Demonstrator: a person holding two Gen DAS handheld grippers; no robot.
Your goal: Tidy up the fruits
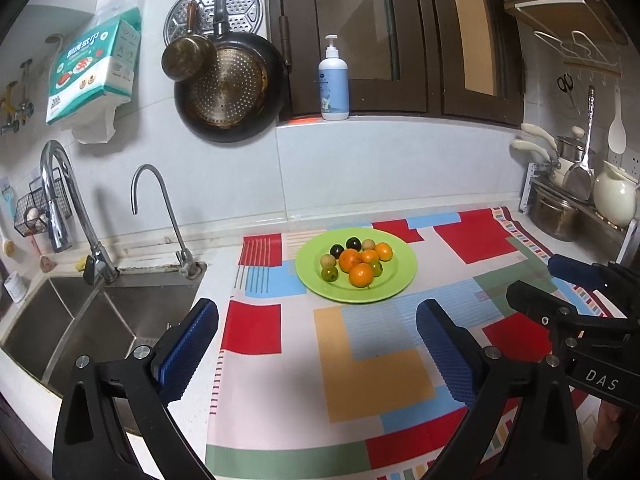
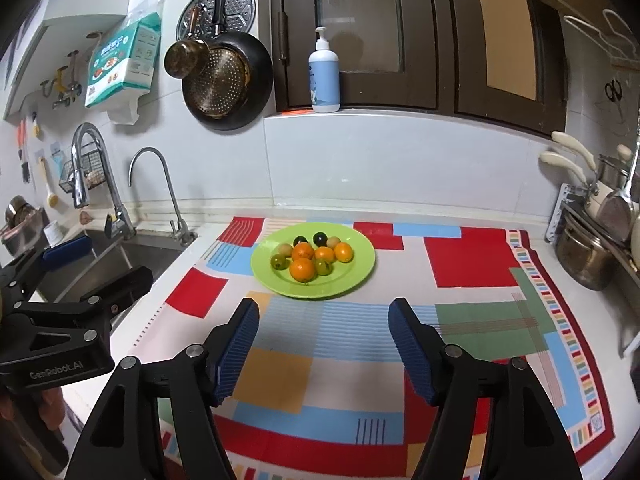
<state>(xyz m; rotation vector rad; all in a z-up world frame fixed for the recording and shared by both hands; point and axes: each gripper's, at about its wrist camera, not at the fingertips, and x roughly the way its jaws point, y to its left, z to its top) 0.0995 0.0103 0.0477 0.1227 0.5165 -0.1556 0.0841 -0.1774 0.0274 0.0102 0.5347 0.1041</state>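
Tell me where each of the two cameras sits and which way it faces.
Left wrist: rides the left hand-held gripper, facing the wall over the cloth; sink close left, right hand-held gripper at its right edge.
Right wrist: rides the right hand-held gripper, same heading, further right; left hand-held gripper at its left edge.
Shared: green plate of fruit, pump bottle, hanging pan.

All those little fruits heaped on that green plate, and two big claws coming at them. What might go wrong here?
1. The fruits are round and packed touching on the green plate; pinching one could nudge its neighbours so they roll off.
2. The sink lies just left of the patterned cloth, so a runaway fruit might drop in.
3. Both the left gripper and right gripper are open and close together, so they could bump each other.
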